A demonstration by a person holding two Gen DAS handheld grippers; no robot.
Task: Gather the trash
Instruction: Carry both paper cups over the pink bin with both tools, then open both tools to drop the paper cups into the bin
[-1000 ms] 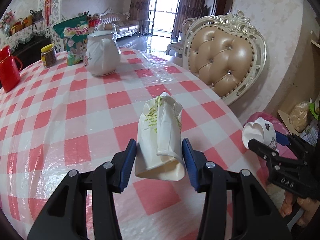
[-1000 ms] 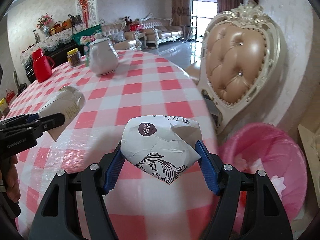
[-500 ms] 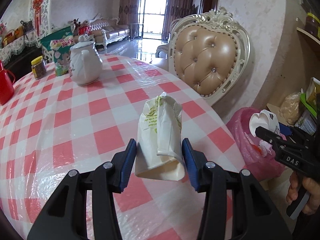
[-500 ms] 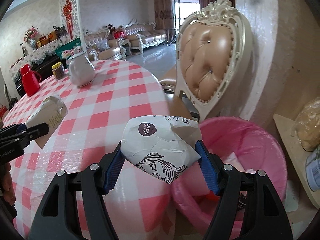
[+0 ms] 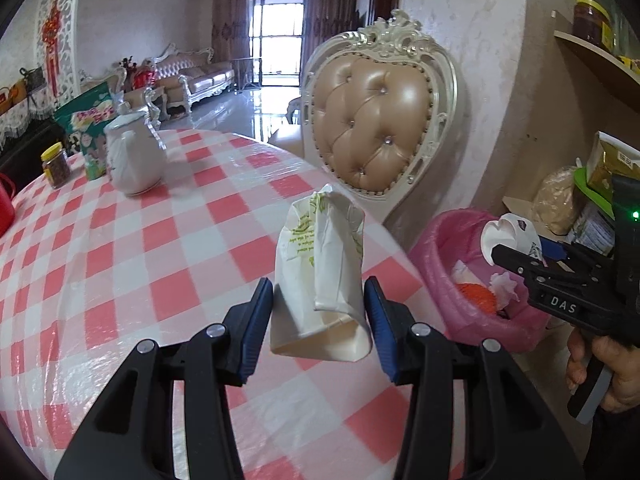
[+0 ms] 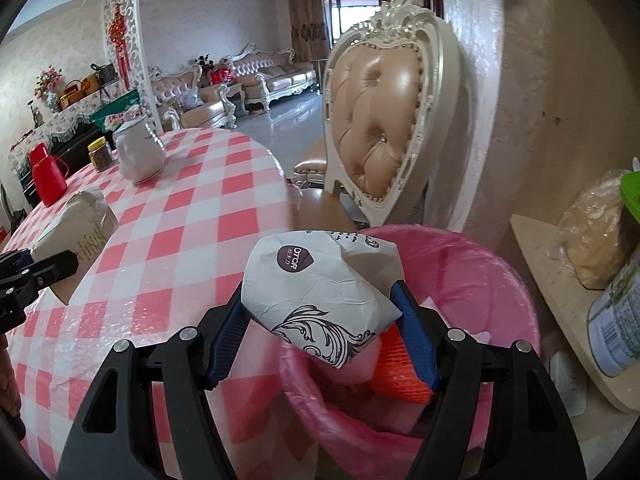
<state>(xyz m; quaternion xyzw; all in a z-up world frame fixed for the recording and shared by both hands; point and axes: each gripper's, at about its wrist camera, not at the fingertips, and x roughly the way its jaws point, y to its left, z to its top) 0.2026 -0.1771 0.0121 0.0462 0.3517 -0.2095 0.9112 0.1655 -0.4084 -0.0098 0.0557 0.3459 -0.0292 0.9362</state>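
Hovering over the pink bin (image 6: 472, 264), right gripper (image 6: 322, 318) clamps a crumpled paper cup (image 6: 320, 292); left gripper (image 5: 319, 312) squeezes a paper bag (image 5: 320, 264) above the table (image 5: 140, 240).

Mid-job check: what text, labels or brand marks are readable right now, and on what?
"DAS": on the right gripper body, white letters.
"OTOR": purple badge on the crumpled paper cup in that gripper, printed sideways.
Green print on the flattened paper cup in the left gripper: unreadable.
Green snack bag and can label: blurred.
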